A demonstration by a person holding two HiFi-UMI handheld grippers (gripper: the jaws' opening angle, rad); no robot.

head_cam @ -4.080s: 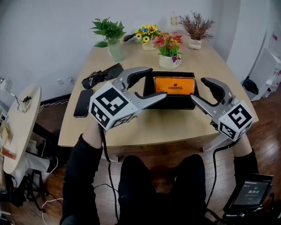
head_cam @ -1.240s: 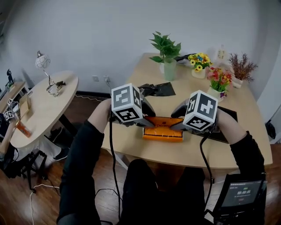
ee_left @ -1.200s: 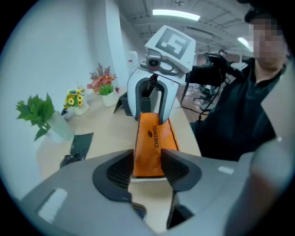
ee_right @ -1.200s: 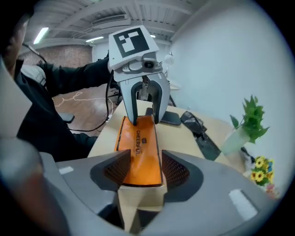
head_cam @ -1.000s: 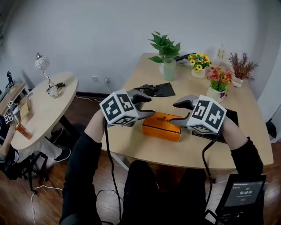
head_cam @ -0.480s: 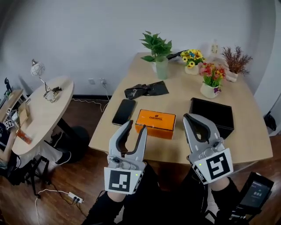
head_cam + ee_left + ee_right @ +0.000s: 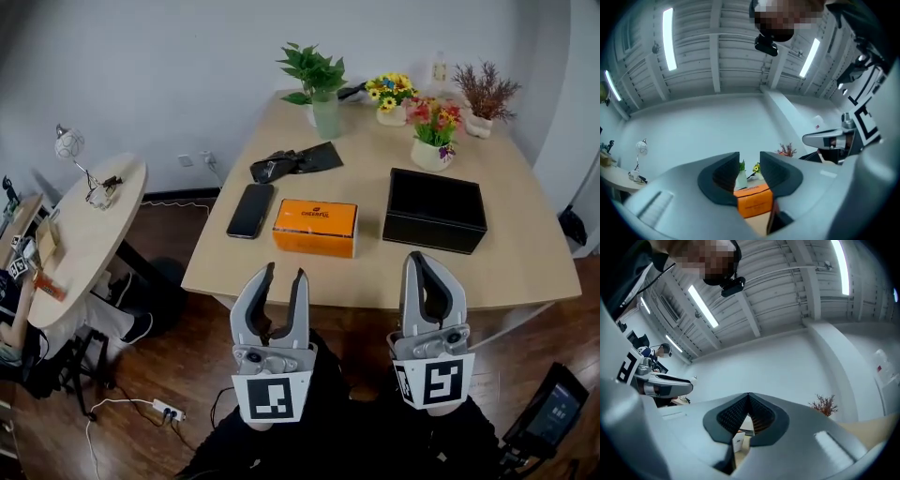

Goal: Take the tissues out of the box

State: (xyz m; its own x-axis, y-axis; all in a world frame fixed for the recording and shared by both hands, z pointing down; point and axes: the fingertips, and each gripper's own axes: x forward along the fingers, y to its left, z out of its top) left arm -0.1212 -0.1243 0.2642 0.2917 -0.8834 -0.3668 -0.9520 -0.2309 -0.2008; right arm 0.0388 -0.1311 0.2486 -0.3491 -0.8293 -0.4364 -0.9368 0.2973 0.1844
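From the head view, we judge the job to be essentially done. The orange tissue pack (image 7: 315,227) lies flat on the bench (image 7: 525,253), outside the black box (image 7: 435,210) and to its left, with a clear gap between them. The box stands open and looks empty, as far as we can see into it. A phone (image 7: 250,210) lies just beside the pack on its other side. Nothing seems left to take out, unless the task also wants single sheets pulled from the pack. Both tools hang short of the near bench edge, well apart from pack and box. The left tool (image 7: 283,274) shows a narrow gap between its jaws and holds nothing. The right tool (image 7: 422,261) has its jaws together.

In the left gripper view, we see the left tool (image 7: 749,166) slightly parted, with only air between the pads. The orange pack (image 7: 752,201) shows through the gap, far off on the bench and untouched.

In the right gripper view, the right tool (image 7: 748,397) is fully closed, its tips meeting, and nothing is pinched between them.
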